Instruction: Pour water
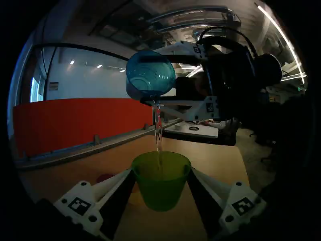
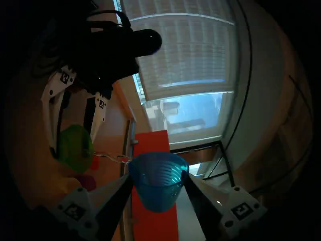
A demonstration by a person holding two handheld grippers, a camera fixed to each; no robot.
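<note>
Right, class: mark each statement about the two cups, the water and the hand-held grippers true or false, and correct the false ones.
1. The blue cup is tipped, and a stream of water falls from it into the green cup. True.
2. The right hand-held gripper grips the green cup. False: it grips the blue cup; the left hand-held gripper grips the green cup.
3. The blue cup is below the green cup. False: it is above it.
4. A red partition stands behind the wooden table. True.
</note>
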